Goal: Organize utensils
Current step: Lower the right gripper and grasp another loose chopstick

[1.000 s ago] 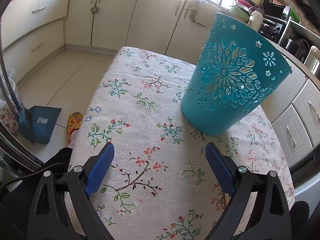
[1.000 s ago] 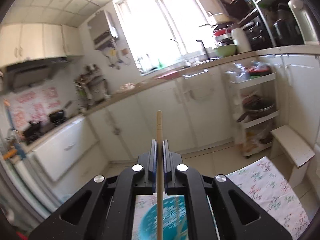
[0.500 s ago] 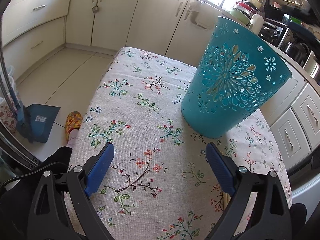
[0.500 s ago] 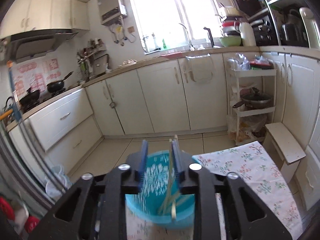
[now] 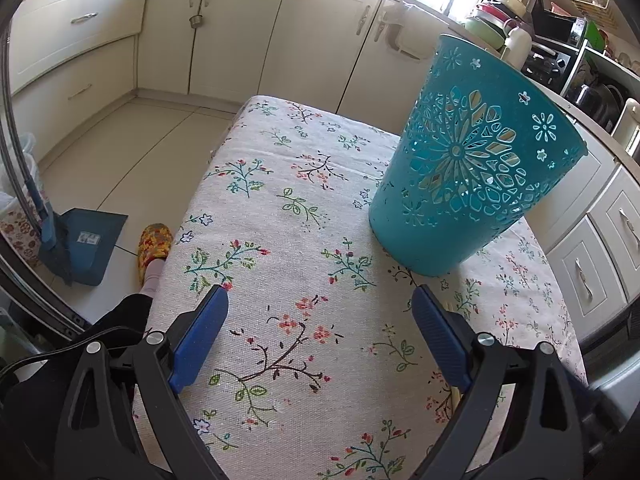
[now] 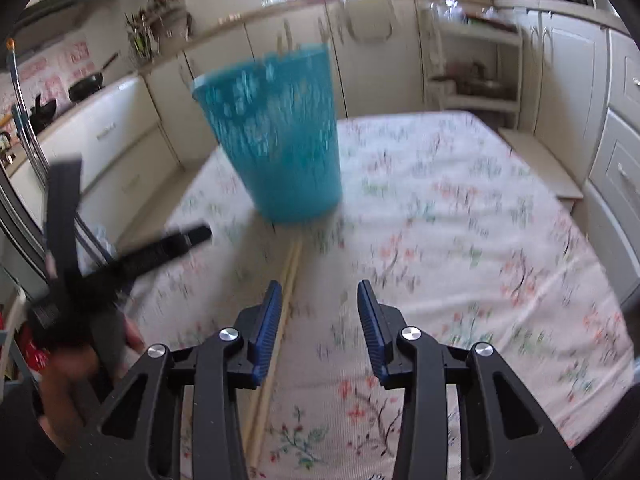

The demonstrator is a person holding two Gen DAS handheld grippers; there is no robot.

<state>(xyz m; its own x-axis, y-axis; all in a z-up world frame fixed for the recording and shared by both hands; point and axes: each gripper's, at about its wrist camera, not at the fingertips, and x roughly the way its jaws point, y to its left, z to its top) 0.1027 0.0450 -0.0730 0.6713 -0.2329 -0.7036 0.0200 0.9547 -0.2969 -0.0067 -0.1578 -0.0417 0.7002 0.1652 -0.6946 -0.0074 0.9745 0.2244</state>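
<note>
Beside basket, chopsticks (lying), bare tablecloth right

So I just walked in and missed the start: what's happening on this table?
A person with a gripper in each hand is sorting utensils into the teal basket on the floral tablecloth. The right gripper holds nothing, its jaws opening above the cloth, with wooden chopsticks lying just left of them. The left gripper hangs open and empty near the basket. Chopsticks already stand in the basket.
</note>
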